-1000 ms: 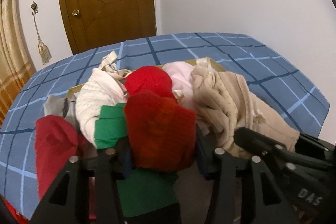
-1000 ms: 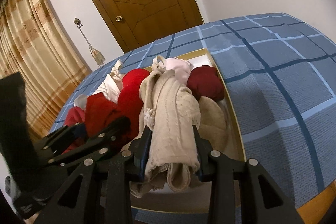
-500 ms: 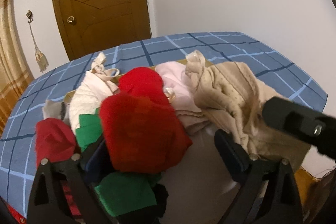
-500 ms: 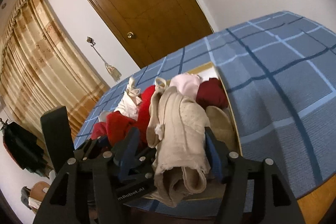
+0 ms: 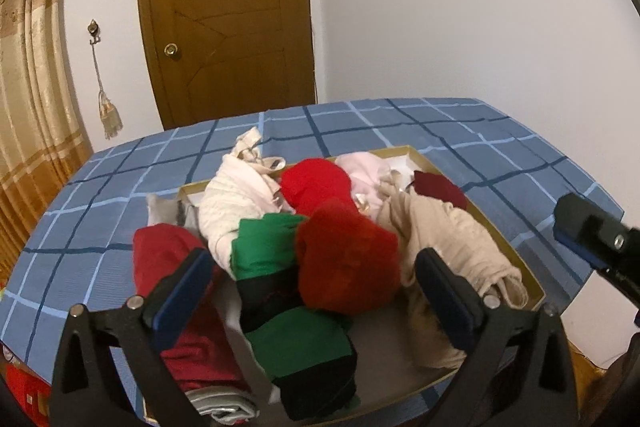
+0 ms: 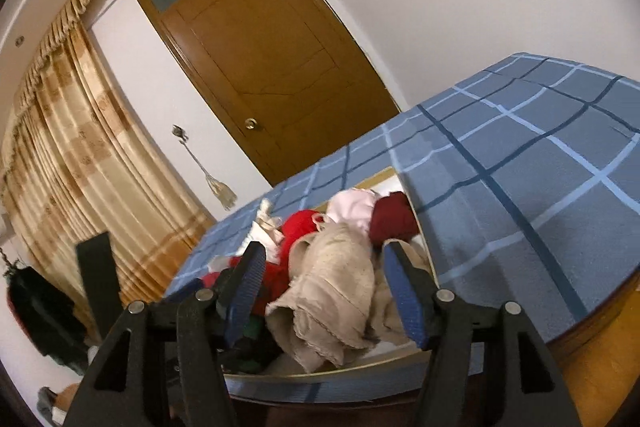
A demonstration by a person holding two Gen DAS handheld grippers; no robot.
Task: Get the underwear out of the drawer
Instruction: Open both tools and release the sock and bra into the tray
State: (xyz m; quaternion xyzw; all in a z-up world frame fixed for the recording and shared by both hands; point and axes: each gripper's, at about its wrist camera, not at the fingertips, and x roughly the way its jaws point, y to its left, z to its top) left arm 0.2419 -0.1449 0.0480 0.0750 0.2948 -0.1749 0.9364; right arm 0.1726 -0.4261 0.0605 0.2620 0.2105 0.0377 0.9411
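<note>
Blue plaid bedspread (image 5: 460,131) underneath, brown door (image 5: 228,15) and white wall behind, gold curtain (image 6: 80,163) off to the left.

Shallow gold-rimmed drawer (image 5: 516,259) resting on the bed, heaped with underwear. Left claw (image 5: 312,287) spread wide, gripping nothing; fuzzy red piece (image 5: 348,263) and green-and-black piece (image 5: 272,251) lying between its fingers, dark red piece (image 5: 168,255) draped over the drawer edge beside the left finger. Right claw (image 6: 324,291) likewise parted and gripping nothing, beige knit garment (image 6: 336,291) loose in the gap between its blue pads (image 6: 404,299), maroon piece (image 6: 392,219) and pink piece (image 6: 352,207) farther ahead.

Judged from this: little or nothing finished. Every visible garment inside the drawer or hanging on its rim, none lying clear on the bedspread. Whole pile left to lift out, beginning probably with red and beige.
</note>
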